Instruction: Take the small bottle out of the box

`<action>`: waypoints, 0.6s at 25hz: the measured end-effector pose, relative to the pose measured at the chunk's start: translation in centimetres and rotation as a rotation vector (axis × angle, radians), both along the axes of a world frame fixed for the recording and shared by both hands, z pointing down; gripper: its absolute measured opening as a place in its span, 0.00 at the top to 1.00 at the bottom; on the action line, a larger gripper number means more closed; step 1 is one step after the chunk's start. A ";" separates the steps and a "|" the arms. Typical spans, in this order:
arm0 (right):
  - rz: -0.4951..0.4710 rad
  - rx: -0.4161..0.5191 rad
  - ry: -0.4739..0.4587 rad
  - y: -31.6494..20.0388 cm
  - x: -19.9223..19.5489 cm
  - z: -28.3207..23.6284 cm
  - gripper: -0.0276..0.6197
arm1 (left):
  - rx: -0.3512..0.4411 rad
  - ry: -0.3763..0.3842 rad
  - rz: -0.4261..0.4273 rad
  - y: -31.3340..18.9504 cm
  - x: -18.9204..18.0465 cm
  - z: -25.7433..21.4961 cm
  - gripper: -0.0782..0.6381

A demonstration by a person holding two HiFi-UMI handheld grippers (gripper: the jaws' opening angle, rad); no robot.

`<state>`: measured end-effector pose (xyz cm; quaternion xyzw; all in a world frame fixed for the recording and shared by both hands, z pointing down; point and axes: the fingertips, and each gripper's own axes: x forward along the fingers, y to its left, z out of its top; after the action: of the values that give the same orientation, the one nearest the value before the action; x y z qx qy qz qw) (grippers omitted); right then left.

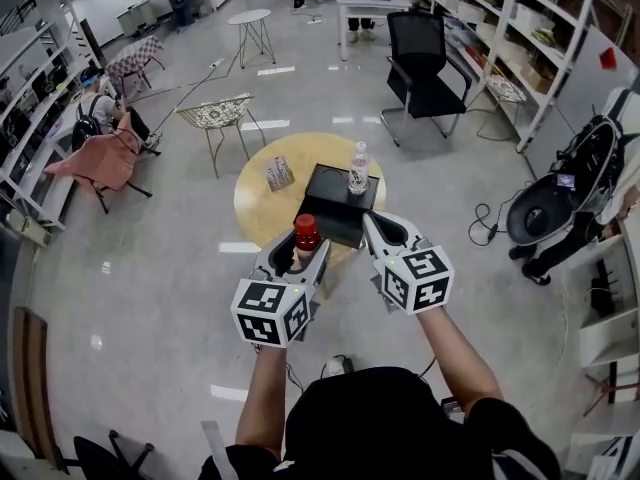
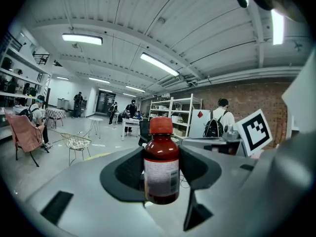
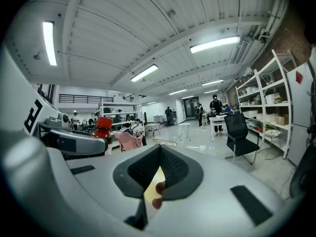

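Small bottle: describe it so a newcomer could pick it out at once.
In the head view, find the round yellow table with the black box. Just nearer the person, the left gripper holds the small bottle upright. It is dark reddish-brown with a red cap, unlike the clear white-capped bottle at the box's far edge.

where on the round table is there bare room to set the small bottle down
The round table is bare on its left, between the small carton and the near edge, beside the black box. Its right half is crowded: the box fills it, a water bottle at its far corner.
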<state>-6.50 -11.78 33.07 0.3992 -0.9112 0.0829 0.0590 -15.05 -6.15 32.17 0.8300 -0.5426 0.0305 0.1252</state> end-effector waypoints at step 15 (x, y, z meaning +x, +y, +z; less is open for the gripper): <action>-0.021 0.024 -0.032 2.8 6.5 -2.7 0.95 | 0.062 0.010 -0.023 3.3 6.9 -3.1 0.57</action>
<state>-0.05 -9.00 30.39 0.3890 -0.9170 0.0779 0.0407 -8.16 -2.87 29.05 0.8274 -0.5521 0.0080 0.1024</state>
